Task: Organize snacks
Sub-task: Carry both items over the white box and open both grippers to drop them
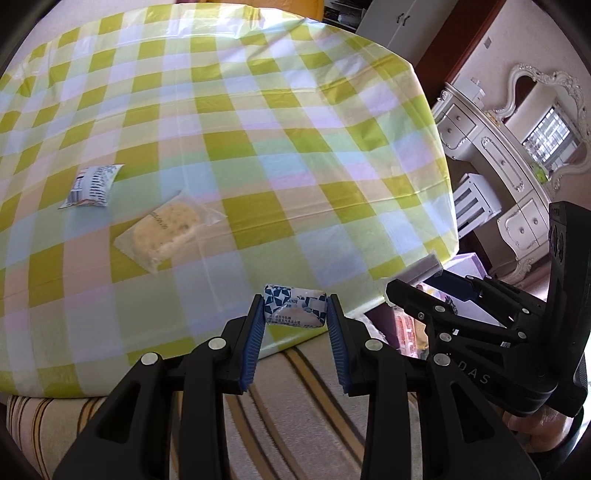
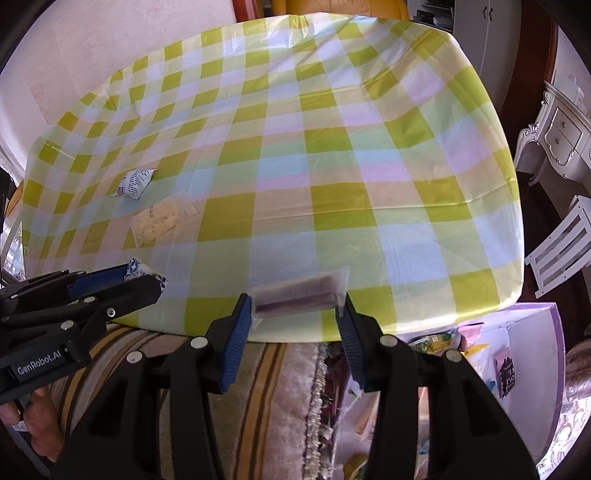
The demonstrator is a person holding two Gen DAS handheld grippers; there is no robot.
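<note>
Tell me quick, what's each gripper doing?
Left gripper: shut on blue-and-white wrapped candy.
Right gripper: shut on clear-wrapped brown wafer bar.

Domestic premises, most likely a living or bedroom area of a home. Evidence: an ornate cream-white dressing table with carved scrollwork, drawers and round knobs (image 1: 491, 147), topped by a curved, carved-frame mirror (image 1: 554, 122) that reflects a barred window. Just beside it stands a small white slatted stool (image 1: 476, 203). White panelled cupboard doors (image 1: 399, 22) occupy the far wall. The work surface is a table under a thin plastic cloth checked in yellow-green, white and pastel squares (image 1: 258, 129). Beneath its near edge lies a cream upholstered seat with brown and yellow stripes (image 2: 258, 387). A lilac cardboard box of mixed packets (image 2: 546, 332) sits low at the right.
</note>
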